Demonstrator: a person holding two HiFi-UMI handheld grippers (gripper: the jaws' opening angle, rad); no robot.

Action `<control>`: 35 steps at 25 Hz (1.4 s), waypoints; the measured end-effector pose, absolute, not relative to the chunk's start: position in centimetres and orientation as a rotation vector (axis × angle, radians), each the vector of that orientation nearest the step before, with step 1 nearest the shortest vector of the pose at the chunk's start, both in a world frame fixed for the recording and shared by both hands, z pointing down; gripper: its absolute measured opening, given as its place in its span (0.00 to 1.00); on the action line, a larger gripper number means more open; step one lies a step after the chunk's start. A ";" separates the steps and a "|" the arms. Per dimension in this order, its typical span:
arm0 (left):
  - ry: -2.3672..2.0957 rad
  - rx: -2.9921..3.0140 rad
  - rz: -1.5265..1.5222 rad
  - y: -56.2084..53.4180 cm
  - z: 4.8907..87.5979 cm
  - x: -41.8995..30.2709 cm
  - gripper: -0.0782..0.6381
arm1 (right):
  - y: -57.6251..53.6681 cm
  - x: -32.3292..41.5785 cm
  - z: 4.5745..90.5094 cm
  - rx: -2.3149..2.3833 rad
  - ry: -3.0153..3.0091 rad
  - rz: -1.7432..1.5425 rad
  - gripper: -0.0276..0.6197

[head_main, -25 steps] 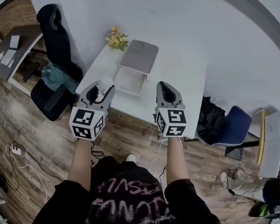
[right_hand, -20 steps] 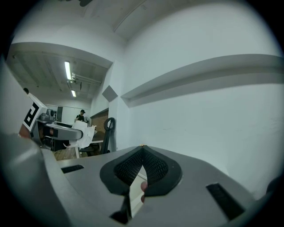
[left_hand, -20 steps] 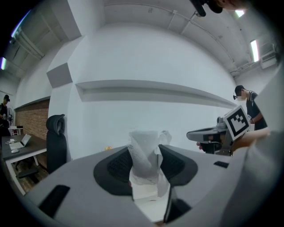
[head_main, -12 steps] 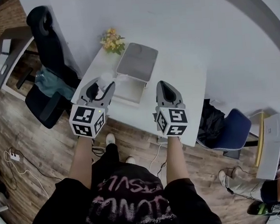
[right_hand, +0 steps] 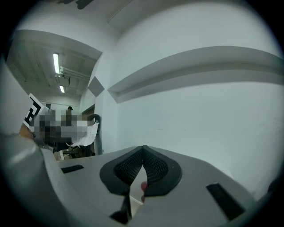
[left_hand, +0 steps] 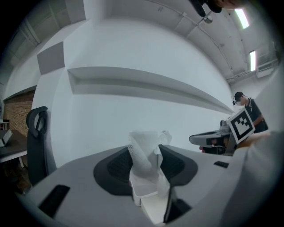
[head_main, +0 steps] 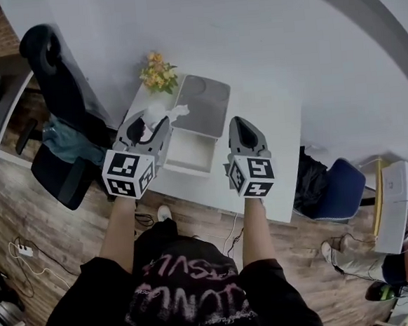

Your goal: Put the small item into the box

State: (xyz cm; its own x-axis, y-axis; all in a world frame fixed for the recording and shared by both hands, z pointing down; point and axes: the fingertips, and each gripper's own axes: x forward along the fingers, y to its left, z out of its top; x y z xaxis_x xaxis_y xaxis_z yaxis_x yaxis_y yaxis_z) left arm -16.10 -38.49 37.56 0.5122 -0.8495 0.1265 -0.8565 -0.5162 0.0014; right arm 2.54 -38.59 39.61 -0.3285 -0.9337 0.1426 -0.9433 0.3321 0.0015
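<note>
The left gripper (left_hand: pixel 145 153) has its jaws set fairly wide and pressed on the small item (left_hand: pixel 144 150), a crumpled white wad of paper-like material. The wad stands upright between the two dark pads and sticks out past their tips. In the head view the small item (head_main: pixel 166 114) shows at the left gripper's tips, over the left part of the tabletop (head_main: pixel 272 136). There it overlaps the left side of the box (head_main: pixel 189 151). How high it hangs above the box I cannot tell.

The box lies open near the tabletop's far left corner. Its white tray faces up, and its grey lid (head_main: pixel 206 104) is folded back toward the wall. A bunch of yellow and orange flowers (head_main: pixel 156 71) stands at that far left corner, just beside the lid.

The right gripper (right_hand: pixel 143 150) has its jaws closed tip to tip with nothing between them. In the head view it is over the middle of the tabletop's near edge, to the right of the box and apart from it.

A black office chair (head_main: pixel 45 66) stands off the tabletop's left edge, and a blue chair (head_main: pixel 341 187) off its right edge.
</note>
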 end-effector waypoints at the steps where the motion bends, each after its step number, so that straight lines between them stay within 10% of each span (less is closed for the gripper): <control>1: -1.503 2.682 0.166 -39.2 37.5 -16.4 0.36 | -39.0 2.3 39.6 1.761 -2.456 0.127 0.06; 35: -1.343 2.738 0.192 -44.8 37.9 -12.5 0.36 | -43.6 5.8 39.2 1.877 -2.420 0.156 0.06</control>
State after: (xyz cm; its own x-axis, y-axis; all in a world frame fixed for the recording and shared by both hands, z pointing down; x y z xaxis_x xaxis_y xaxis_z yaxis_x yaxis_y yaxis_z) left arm -12.48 -44.84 37.93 0.6065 -0.7808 0.1501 -0.7916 -0.6107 0.0218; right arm 5.75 -43.65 39.22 -0.2492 -0.9609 0.1211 -0.9685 0.2468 -0.0341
